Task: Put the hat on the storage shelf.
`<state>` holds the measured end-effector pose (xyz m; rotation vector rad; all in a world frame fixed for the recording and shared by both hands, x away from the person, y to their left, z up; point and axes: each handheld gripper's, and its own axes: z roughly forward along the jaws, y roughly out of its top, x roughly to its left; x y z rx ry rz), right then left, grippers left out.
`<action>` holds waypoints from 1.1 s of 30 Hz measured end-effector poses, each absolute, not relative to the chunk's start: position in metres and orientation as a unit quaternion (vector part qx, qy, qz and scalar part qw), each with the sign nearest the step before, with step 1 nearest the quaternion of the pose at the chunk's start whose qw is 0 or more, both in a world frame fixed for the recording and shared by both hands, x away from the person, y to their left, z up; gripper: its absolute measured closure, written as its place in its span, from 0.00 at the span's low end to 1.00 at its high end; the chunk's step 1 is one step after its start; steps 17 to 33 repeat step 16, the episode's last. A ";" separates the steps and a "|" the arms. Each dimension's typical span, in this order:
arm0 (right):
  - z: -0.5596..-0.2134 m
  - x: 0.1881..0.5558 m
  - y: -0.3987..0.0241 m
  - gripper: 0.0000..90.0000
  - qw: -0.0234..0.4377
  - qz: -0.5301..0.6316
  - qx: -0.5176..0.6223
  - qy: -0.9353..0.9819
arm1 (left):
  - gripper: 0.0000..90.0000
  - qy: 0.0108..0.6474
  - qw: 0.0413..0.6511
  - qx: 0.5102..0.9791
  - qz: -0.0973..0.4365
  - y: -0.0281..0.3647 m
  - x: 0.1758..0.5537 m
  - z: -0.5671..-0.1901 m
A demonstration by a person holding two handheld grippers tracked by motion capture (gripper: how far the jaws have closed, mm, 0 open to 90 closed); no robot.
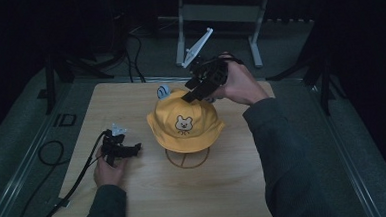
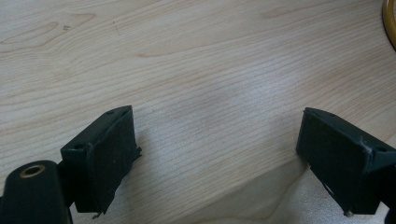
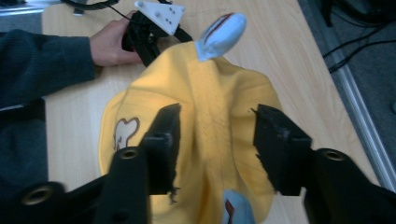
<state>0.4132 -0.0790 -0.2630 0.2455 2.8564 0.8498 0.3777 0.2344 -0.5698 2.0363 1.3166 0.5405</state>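
A yellow hat [image 1: 186, 123] with a small animal face on the front is seated on a wire stand [image 1: 187, 159] near the middle of the wooden table [image 1: 136, 201]; it looks to be set there so the crown keeps its shape. The right gripper [image 1: 196, 92] is held at the top back of the hat, by the pale blue ears. In the right gripper view its jaws are seen spread apart on either side of the crown seam, with yellow cloth [image 3: 215, 121] between them but not pinched, so nothing is gripped; judged as a release after placing. The left gripper [image 1: 130, 150] is parked low on the table to the left of the hat, well apart from it, likely kept out of the way. Its jaws are seen wide open over bare wood in the left gripper view, nothing held; the stand's rim [image 2: 389, 21] is just caught at the top right corner there.

The stand and the face are given by the high view. One ear [image 3: 222, 35] and the left hand [image 3: 112, 44] beyond the hat are shown close by the right gripper view.
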 end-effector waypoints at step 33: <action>-0.257 0.404 -0.115 0.26 0.141 0.277 0.099 0.945 | 0.13 0.502 0.323 0.775 0.207 0.234 0.378 -0.570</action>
